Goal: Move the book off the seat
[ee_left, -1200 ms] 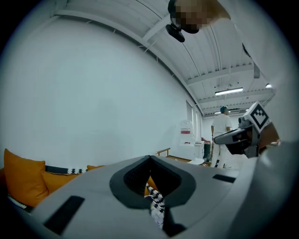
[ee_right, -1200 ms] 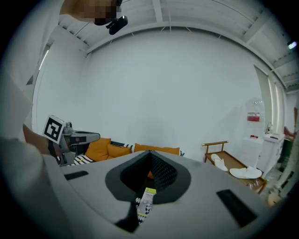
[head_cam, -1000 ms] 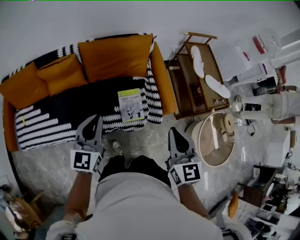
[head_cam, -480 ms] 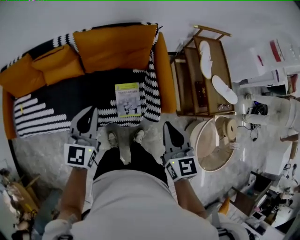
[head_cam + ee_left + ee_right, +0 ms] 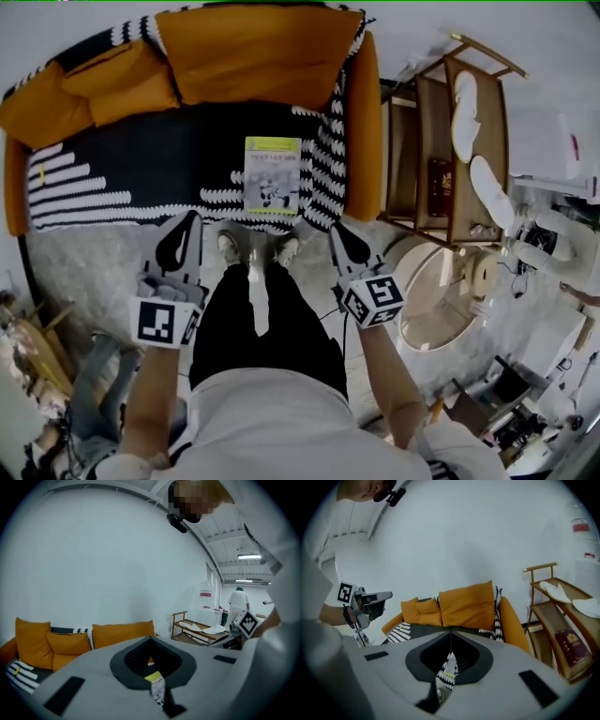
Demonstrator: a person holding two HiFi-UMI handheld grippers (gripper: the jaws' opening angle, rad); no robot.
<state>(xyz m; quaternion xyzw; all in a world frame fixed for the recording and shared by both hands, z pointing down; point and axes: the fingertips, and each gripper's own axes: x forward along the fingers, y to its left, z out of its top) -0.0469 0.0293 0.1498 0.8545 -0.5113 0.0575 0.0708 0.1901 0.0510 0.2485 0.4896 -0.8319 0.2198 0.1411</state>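
Now that I've stepped nearer, the book [image 5: 272, 175] lies on the seat [image 5: 141, 159] just ahead, between my left gripper [image 5: 187, 225] and right gripper [image 5: 337, 232] (both closed, holding nothing), so it looks reachable.

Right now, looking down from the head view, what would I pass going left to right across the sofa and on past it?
Small orange cushion → book → orange armrest → wooden shelf.
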